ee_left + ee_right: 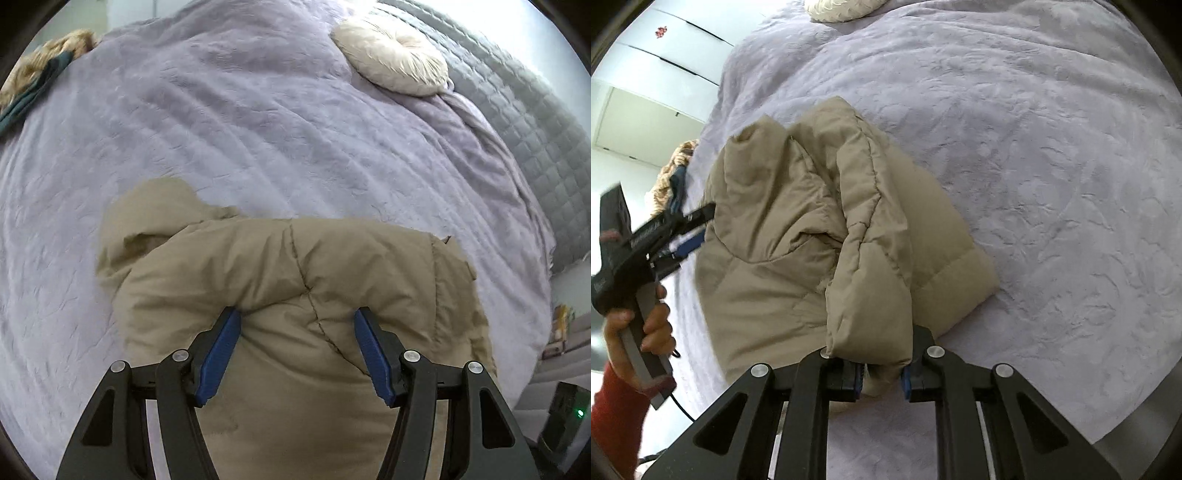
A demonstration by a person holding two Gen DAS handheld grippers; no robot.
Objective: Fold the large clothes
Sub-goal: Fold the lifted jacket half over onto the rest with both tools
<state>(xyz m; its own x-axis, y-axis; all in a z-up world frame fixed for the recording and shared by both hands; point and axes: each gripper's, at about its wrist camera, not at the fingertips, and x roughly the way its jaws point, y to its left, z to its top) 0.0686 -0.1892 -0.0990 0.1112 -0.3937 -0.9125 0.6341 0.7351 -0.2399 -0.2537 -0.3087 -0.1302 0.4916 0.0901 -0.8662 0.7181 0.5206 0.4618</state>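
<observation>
A padded beige jacket (280,280) lies bunched on a bed covered with a lilac quilted bedspread (207,122).

The left tool (295,314) points down at the near part of the jacket. Its blue pads (218,358) stand well apart with a puffed fold of the fabric bulging between them; the tips touch or nearly touch the cloth, but they do not pinch it, so this tool is open. Ahead of it the jacket's hood end rises to the left, and a dark stitched seam runs down the padding between the two fingers. Far beyond it, to the right, a round cream cushion (391,55) rests on the bedspread beside a grey quilted cover (517,122). Far ahead on the left, at the bed's edge, lies a heap of tan and dark green cloth (40,70).

The right tool (882,376) has its jaws drawn close on the lower end of a folded-over, sleeve-like roll (868,280) of the jacket; the fabric is squeezed between the blue pads, so it grips the jacket. The rest of the jacket spreads ahead of it and to its left. In the right wrist view, the left tool shows at the far left side of the jacket, held by a hand (646,325) in a red sleeve (617,410), with a black cable hanging below the handle. White cupboard doors (665,48) stand beyond the bed.
</observation>
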